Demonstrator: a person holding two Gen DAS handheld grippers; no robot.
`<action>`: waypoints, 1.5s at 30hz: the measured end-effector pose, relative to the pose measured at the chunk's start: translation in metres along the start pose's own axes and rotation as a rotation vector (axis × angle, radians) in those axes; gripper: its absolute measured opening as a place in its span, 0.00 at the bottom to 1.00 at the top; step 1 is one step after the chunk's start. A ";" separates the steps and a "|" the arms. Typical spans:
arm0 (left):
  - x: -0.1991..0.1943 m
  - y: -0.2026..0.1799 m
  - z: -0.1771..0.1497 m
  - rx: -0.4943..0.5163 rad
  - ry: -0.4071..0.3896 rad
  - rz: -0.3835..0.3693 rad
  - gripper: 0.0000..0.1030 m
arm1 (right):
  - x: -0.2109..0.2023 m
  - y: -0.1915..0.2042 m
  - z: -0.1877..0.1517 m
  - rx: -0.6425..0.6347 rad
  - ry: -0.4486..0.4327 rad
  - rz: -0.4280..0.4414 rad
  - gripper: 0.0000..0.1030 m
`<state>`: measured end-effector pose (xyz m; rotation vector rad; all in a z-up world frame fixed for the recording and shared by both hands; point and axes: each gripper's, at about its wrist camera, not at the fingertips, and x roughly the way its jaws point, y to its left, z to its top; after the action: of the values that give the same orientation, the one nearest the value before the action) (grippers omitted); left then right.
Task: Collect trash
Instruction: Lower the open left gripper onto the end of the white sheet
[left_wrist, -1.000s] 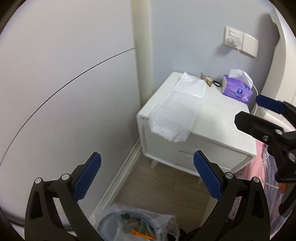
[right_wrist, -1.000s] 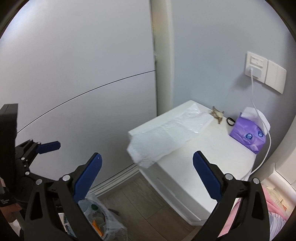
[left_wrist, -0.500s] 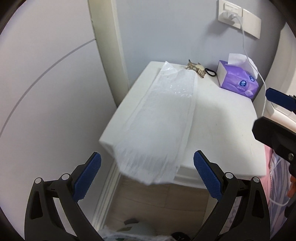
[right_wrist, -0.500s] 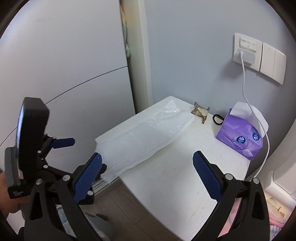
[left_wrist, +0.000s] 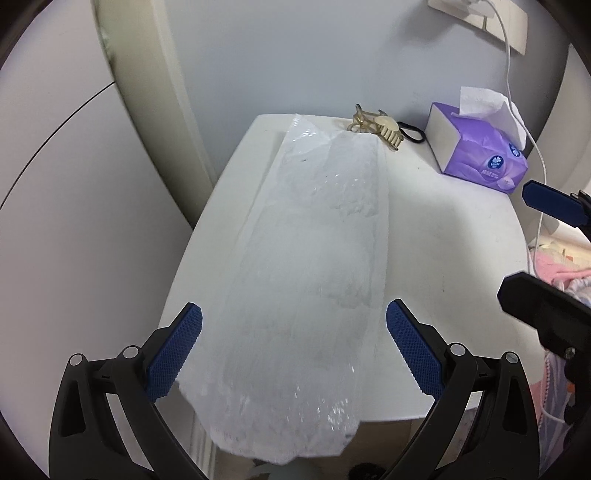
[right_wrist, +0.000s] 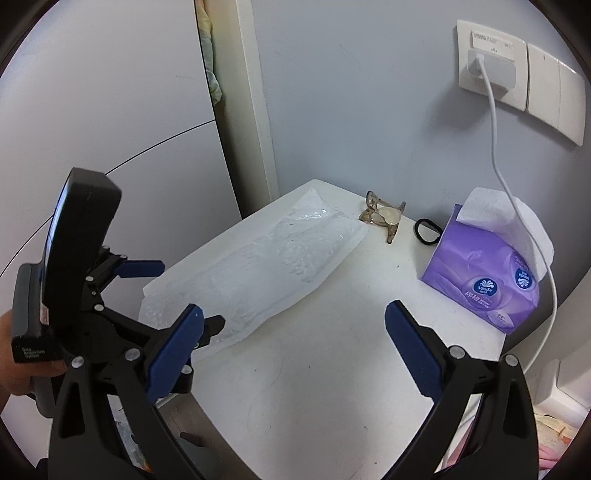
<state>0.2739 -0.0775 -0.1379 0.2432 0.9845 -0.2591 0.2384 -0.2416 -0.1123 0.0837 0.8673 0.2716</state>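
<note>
The clear plastic bag (left_wrist: 306, 295) is laid flat along one side of the white table (left_wrist: 443, 236), and its near end is hung over the table's front edge. It is thin, crinkly and see-through, long in shape, with shiny wrinkles all over. It looks soft and floppy, so it is judged that it would bend and slip if it were pinched loosely.

The left tongs (left_wrist: 293, 350) are held wide open, one blue pad on each side of the bag's near end. Nothing is gripped yet. The step in hand is judged to be the reach for the bag. For the next move, the tongs would need to be brought lower and shut tight on the hanging end, so that the bag can be lifted off.

The right tongs (right_wrist: 293, 354) are open too, and are held above the bare part of the table beside the bag. Nothing is held in them.

At the far end of the bag a hard brown hair clip (right_wrist: 384, 218) is seen, just beside the bag. A black hair band (right_wrist: 428, 230) is next to the clip. Further from the bag a soft purple tissue pack (right_wrist: 484, 277) is set, with a white tissue sticking up. A white cable (right_wrist: 495, 122) is run down past it from a wall plug.
</note>
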 end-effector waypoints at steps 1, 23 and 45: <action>0.003 0.000 0.002 0.007 0.006 -0.005 0.94 | 0.001 0.001 0.000 -0.002 0.000 0.001 0.93; 0.036 0.017 0.000 0.005 0.068 -0.080 0.94 | 0.034 0.014 0.004 -0.004 0.041 0.007 0.93; 0.038 0.013 -0.011 0.038 0.027 -0.088 0.94 | 0.090 -0.025 0.024 0.133 0.105 -0.013 0.93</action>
<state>0.2892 -0.0661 -0.1746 0.2386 1.0192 -0.3563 0.3173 -0.2401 -0.1678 0.1893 0.9901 0.2074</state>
